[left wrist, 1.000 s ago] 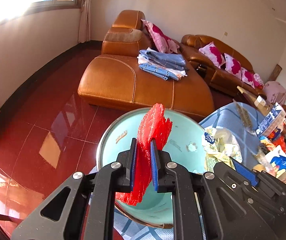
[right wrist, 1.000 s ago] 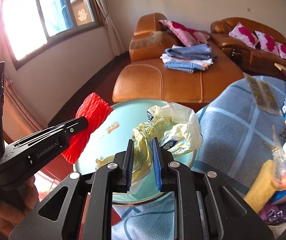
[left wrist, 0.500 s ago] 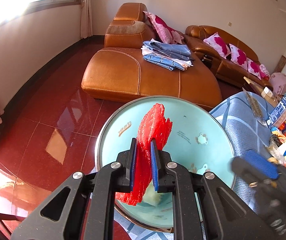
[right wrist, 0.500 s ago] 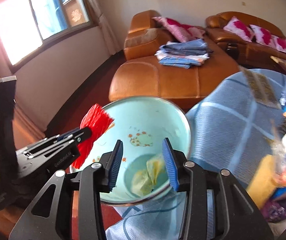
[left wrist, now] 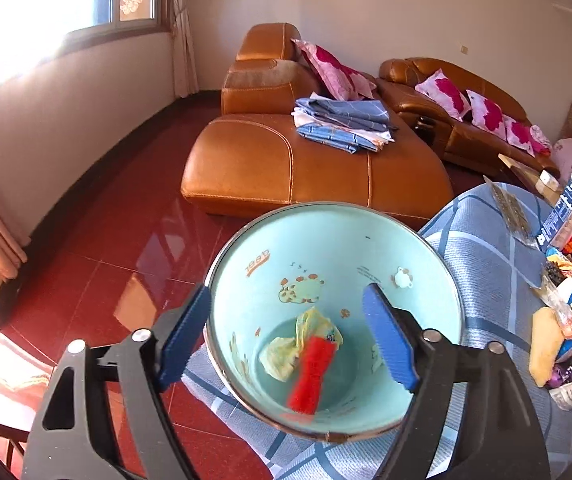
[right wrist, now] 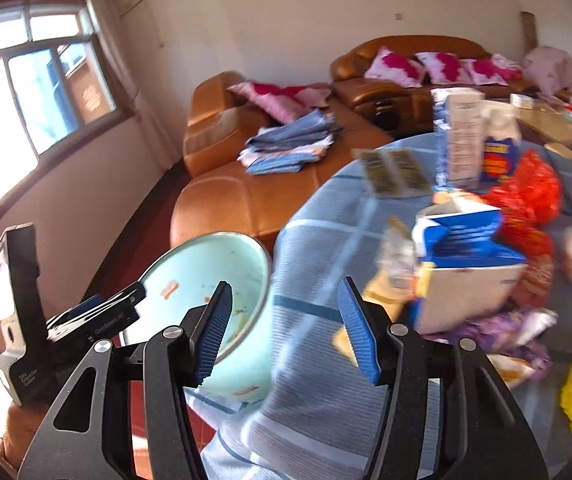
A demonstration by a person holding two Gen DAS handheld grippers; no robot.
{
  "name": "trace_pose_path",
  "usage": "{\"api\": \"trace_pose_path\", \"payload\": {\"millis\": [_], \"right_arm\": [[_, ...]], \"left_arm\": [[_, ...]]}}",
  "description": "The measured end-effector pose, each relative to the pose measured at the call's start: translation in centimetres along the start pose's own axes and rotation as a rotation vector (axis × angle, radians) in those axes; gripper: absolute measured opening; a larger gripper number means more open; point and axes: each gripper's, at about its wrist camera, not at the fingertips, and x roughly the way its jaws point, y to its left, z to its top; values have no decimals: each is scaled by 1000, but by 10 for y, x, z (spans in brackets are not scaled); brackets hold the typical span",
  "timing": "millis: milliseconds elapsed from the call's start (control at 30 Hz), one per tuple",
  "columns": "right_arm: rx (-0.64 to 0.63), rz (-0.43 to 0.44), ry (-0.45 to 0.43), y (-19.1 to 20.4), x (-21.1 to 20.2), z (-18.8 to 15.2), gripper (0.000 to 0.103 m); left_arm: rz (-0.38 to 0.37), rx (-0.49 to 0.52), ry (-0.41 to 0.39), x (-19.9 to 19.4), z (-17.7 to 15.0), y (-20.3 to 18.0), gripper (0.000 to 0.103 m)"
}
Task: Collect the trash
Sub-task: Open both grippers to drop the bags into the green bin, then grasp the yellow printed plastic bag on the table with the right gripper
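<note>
Left tongs (left wrist: 288,340) opening, empty, above the bin (left wrist: 438,276) | red netting (left wrist: 310,376) and yellow wrapper (left wrist: 281,356) in the bin | right tongs (right wrist: 283,330) opening, empty, near blurred tabletop (right wrist: 326,232) litter | blue carton (right wrist: 466,264) probably light, crushable; grip its rim.

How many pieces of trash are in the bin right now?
2 show. A red foam net lies at the bottom of the bin, partly over a crumpled yellow wrapper beside it. Anything beneath them would be hidden.
</note>
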Motion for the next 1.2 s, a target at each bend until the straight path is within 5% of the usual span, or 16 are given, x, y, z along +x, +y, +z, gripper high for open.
{"api": "trace_pose_path", "payload": {"millis": [367,1200], "right_arm": [[80,-77,-91,-37,-54,-6,60],[220,-257,-184,-123,-147,-46,60]], "left_arm": [[-16,55,-42,-45,-15,-31,92],[-160,221,-98,-117,-63,-110,97]]}}
